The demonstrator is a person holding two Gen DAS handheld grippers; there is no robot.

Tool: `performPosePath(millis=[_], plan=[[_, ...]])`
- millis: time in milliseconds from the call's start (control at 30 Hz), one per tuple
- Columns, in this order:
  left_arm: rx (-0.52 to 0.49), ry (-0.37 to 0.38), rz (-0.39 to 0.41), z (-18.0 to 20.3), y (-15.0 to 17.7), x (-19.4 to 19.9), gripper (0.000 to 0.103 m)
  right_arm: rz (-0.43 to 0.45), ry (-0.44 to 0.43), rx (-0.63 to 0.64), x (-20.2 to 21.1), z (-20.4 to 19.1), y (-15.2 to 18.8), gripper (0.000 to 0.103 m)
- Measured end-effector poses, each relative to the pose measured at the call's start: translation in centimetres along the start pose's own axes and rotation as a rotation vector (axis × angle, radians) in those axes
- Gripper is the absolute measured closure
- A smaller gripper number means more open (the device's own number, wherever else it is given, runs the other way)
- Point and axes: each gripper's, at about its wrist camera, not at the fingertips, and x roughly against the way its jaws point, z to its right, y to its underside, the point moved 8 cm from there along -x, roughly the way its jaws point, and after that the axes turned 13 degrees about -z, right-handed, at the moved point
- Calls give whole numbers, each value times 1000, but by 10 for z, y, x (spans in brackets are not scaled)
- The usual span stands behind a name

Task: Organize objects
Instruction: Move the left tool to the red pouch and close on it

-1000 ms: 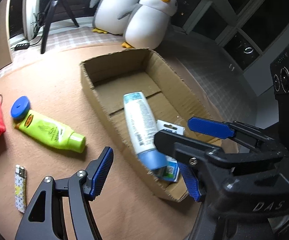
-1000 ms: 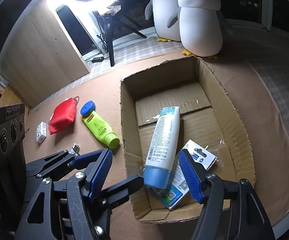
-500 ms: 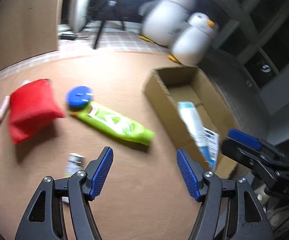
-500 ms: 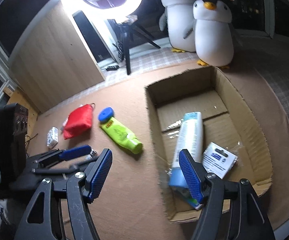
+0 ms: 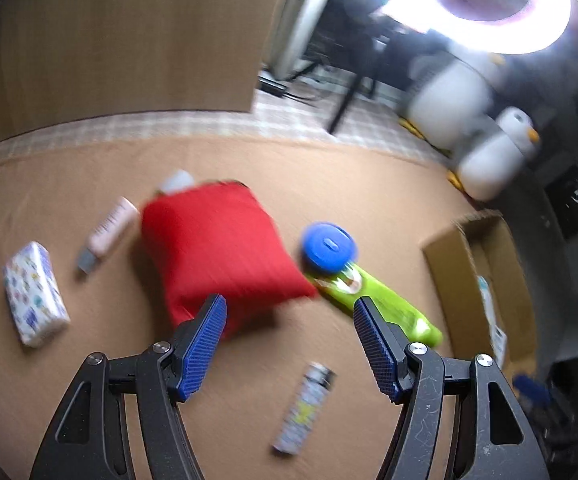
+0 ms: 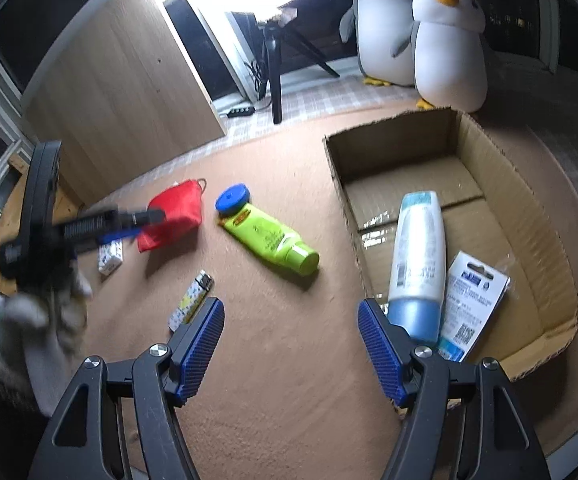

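the open-topped brown cardboard box (image 6: pixel 457 216) is seen at the right of the tan cloth-covered table (image 6: pixel 289 360), and it is already being used as the collecting place: a white bottle with a pale blue cap (image 6: pixel 417 256) is laid lengthwise on its floor, with a flat white and blue carded packet (image 6: pixel 475 300) tucked beside it, touching the bottle's cap end. outside the box, things are left scattered, presumably waiting their turn: a lime green tube with a round blue cap (image 5: pixel 373 296), a soft red fabric pouch (image 5: pixel 221 252) just beside it, a small patterned lighter (image 5: pixel 305 412), a patterned tissue pack (image 5: pixel 33 292) and a slim pink tube (image 5: pixel 109 232). the left gripper (image 5: pixel 289 344) is held over the loose items, jaws parted wide and nothing between them, the pouch and green tube lying just ahead of its blue pads; a fresh pick seems to be lined up, though which item cannot be told through the blur. the right gripper (image 6: pixel 291 344) is held near the box's near wall, likewise spread open and empty, probably parked out of the way.
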Motion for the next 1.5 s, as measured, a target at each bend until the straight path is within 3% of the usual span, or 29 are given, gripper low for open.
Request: performPosePath(millis=[300,600,1133,1500], plan=[[24,-138,-32,-27,-57,-34,33,-31,21,-33,-10,9,22,37],[12,-197,-39,-30,-76,-50,32,-45,45,-86,-10,33,34,37],[-103,-238,-24,-34,-23,-41,31,-41,28,-25,-11,9,26,37],[-86,-185,-29,-57,33,-19,30,-32,-2,27,-10,-17,23,37]])
